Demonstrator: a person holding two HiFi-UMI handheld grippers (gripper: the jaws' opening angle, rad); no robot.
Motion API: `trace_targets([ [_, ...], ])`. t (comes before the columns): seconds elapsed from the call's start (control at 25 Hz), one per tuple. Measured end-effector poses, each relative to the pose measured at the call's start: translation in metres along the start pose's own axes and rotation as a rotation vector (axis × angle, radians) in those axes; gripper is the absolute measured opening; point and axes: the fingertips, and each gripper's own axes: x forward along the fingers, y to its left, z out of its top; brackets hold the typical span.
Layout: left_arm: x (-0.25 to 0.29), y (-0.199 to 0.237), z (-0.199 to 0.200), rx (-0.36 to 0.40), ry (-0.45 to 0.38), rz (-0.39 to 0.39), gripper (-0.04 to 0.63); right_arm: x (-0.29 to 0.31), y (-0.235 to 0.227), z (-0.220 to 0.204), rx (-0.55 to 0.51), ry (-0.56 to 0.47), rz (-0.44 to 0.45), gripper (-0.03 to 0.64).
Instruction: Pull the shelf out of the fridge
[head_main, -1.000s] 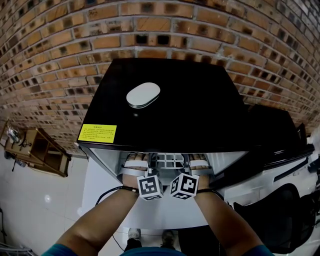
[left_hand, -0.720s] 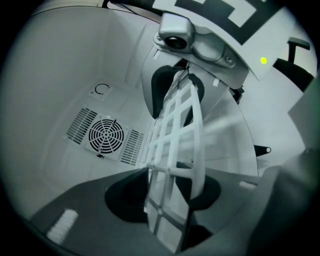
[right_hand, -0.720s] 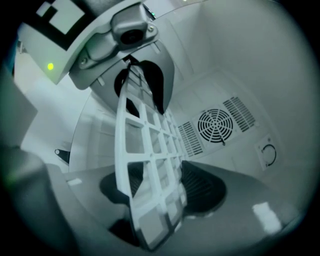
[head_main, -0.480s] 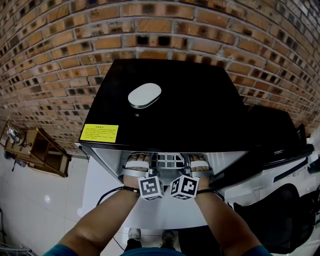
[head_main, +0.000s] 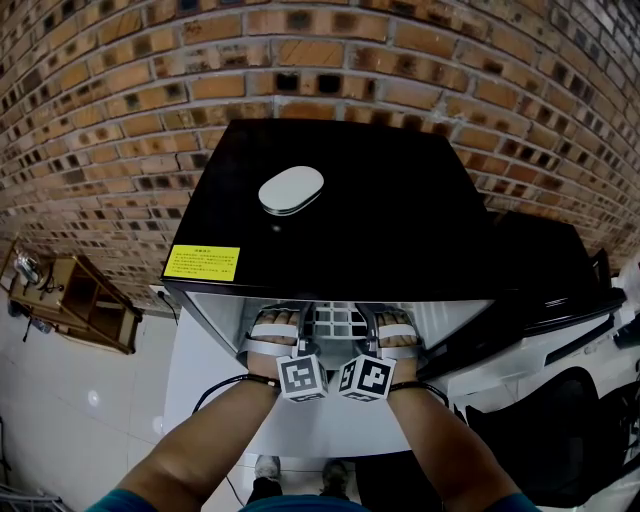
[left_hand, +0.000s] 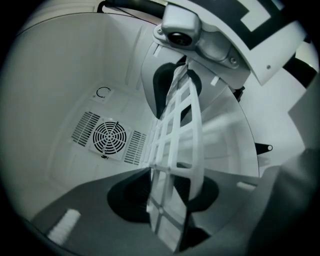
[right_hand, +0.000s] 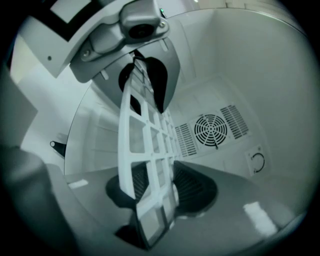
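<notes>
Seen from above in the head view, the black fridge (head_main: 350, 210) stands open toward me. Both grippers reach into its white inside, the left gripper (head_main: 275, 325) and the right gripper (head_main: 397, 328) side by side. Between them shows the white grid shelf (head_main: 335, 322). In the left gripper view the shelf (left_hand: 175, 135) runs edge-on between my left gripper's (left_hand: 167, 192) dark ribbed pads, whose jaws are closing and touch it on both sides. The right gripper view shows the same: the shelf (right_hand: 142, 135) clamped in my right gripper (right_hand: 160, 187), its jaws also closing.
A white oval object (head_main: 291, 190) lies on the fridge top, near a yellow label (head_main: 203, 263). The open door (head_main: 540, 290) swings off to the right. A fan grille (left_hand: 107, 137) sits in the back wall. A brick wall stands behind; a wooden rack (head_main: 85, 300) is at the left.
Both hands have shifted slightly toward me at the fridge opening. A little more of the white grid shows between the grippers.
</notes>
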Motion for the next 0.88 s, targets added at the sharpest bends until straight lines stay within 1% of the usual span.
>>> trace_targets([
  [0.04, -0.002, 0.0, 0.002, -0.008, -0.005, -0.001, 0.109, -0.002, 0.0, 0.0, 0.001, 0.002, -0.001, 0.129],
  [0.2, -0.001, -0.002, -0.003, 0.03, 0.017, 0.011, 0.109, -0.004, 0.002, 0.001, -0.023, 0.011, 0.005, 0.124],
  [0.24, -0.002, -0.003, -0.003, 0.031, 0.017, 0.011, 0.109, -0.006, 0.003, 0.001, -0.038, 0.01, 0.005, 0.111],
  [0.28, -0.004, -0.004, -0.002, 0.027, 0.014, 0.01, 0.109, -0.008, 0.004, 0.002, -0.048, 0.01, 0.004, 0.097],
  [0.32, -0.007, -0.004, 0.0, 0.015, 0.007, 0.007, 0.107, -0.01, 0.005, 0.002, -0.052, 0.009, 0.002, 0.097],
  [0.4, -0.014, -0.004, 0.007, -0.025, -0.014, -0.012, 0.107, -0.013, 0.006, 0.003, -0.051, 0.008, 0.001, 0.097],
  [0.44, -0.015, -0.005, 0.007, -0.024, -0.013, -0.012, 0.107, -0.014, 0.006, 0.002, -0.051, 0.009, 0.002, 0.097],
  [0.52, -0.014, -0.007, 0.003, 0.008, 0.004, 0.0, 0.107, -0.016, 0.008, 0.003, -0.053, 0.007, 0.006, 0.097],
  [0.6, -0.018, -0.008, 0.004, -0.002, -0.002, -0.004, 0.107, -0.019, 0.01, 0.003, -0.056, 0.007, 0.009, 0.097],
  [0.72, -0.021, -0.011, 0.001, 0.025, 0.011, 0.01, 0.107, -0.024, 0.012, 0.004, -0.056, 0.011, 0.012, 0.097],
  [0.88, -0.027, -0.015, 0.002, 0.029, 0.015, 0.006, 0.107, -0.031, 0.016, 0.005, -0.061, 0.011, 0.015, 0.097],
])
